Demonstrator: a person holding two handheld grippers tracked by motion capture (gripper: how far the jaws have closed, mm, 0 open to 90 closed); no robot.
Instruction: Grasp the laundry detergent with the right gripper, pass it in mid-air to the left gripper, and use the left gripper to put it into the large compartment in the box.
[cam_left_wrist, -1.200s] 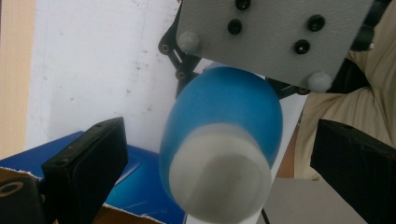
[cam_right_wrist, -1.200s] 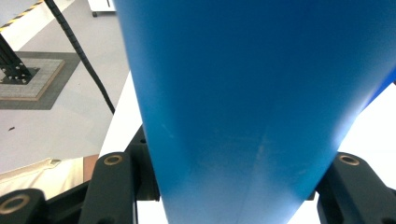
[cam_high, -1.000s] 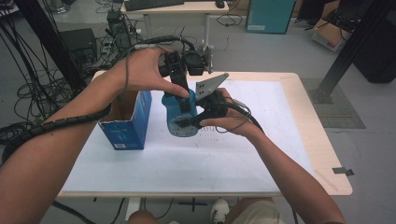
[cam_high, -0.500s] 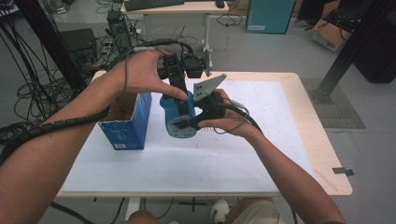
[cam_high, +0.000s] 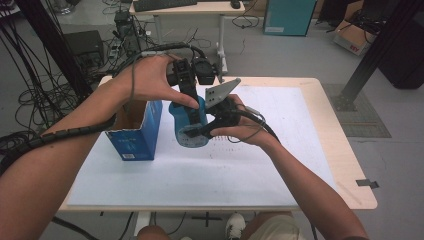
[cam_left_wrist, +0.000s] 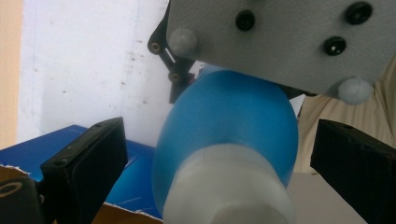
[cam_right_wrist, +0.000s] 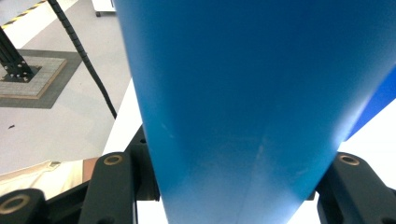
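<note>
A blue plastic bottle (cam_high: 179, 119) with a white cap (cam_left_wrist: 229, 191) is held up over the white table top (cam_high: 280, 150). My right gripper (cam_high: 201, 131) comes in from the right and is shut on the bottle's body (cam_right_wrist: 252, 93), one jaw on each side. My left gripper (cam_high: 192, 111) points down at the bottle's top. In the left gripper view (cam_left_wrist: 219, 140) its jaws stand open, one on each side of the cap, with a gap to it. The right gripper's grey plate (cam_left_wrist: 289, 42) lies just behind the bottle.
An open blue cardboard box (cam_high: 132, 135) stands on the table just left of the bottle, close under the left hand. Cables trail from both grippers. Beyond the far edge are a desk (cam_high: 185, 10) and floor cables.
</note>
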